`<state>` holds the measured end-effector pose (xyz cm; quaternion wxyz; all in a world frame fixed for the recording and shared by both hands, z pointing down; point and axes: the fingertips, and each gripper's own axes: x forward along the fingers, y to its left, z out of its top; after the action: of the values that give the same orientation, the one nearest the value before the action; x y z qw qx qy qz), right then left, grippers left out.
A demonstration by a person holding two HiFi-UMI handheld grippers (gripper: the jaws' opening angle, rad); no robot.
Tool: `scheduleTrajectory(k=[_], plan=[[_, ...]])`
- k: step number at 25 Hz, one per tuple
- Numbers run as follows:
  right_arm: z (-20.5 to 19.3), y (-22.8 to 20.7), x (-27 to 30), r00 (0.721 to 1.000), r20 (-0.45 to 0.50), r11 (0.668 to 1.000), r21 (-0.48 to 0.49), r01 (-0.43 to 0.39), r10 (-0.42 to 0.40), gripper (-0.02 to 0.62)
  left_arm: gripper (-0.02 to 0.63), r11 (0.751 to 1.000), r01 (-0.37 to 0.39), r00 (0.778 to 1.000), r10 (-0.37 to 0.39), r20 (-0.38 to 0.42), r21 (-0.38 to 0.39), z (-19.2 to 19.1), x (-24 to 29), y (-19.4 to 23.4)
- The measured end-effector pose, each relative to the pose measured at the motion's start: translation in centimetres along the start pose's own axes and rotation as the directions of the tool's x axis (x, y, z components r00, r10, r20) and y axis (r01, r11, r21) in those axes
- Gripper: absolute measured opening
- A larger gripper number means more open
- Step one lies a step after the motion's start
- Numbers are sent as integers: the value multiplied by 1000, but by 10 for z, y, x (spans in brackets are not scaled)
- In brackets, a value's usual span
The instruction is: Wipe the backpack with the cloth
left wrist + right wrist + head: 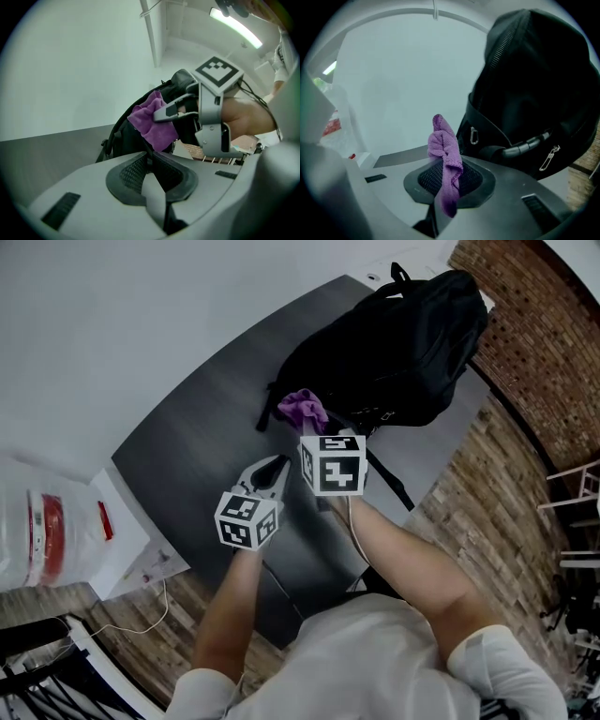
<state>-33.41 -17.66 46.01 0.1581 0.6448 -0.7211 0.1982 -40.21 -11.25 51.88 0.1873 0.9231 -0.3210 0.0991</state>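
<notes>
A black backpack (394, 343) lies on the dark grey table (197, 437) at the far right; it also fills the right of the right gripper view, backpack (534, 93). My right gripper (314, 427) is shut on a purple cloth (302, 409), which it holds just in front of the backpack's near side. In its own view the cloth (445, 159) hangs bunched between the jaws. My left gripper (274, 472) is shut and holds nothing, a little nearer and left of the right one. From the left gripper view I see the cloth (152, 122) against the backpack (122, 136).
A clear plastic bag with red print (42, 531) and a white box (131, 540) sit at the table's left end. A backpack strap (389, 479) trails over the table's near edge. Brick flooring (506, 474) lies on the right.
</notes>
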Motion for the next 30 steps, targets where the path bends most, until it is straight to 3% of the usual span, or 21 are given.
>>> scheduleTrajectory(k=[5,17,30], plan=[[-15,-39,5,997,-39,989,132,68,-63,55,20,1000,18,1000,-18,-6,-3,0,5,-4],[-30,-69,-17,995,-55,994,52,91,-88,55,20,998,60,998,-61,-4,-9,4,15,-26],[-39,-122,-27,986,-79,979,130,159,-149,55,20,996,95,995,-95,-17,-1,5,25,-46]])
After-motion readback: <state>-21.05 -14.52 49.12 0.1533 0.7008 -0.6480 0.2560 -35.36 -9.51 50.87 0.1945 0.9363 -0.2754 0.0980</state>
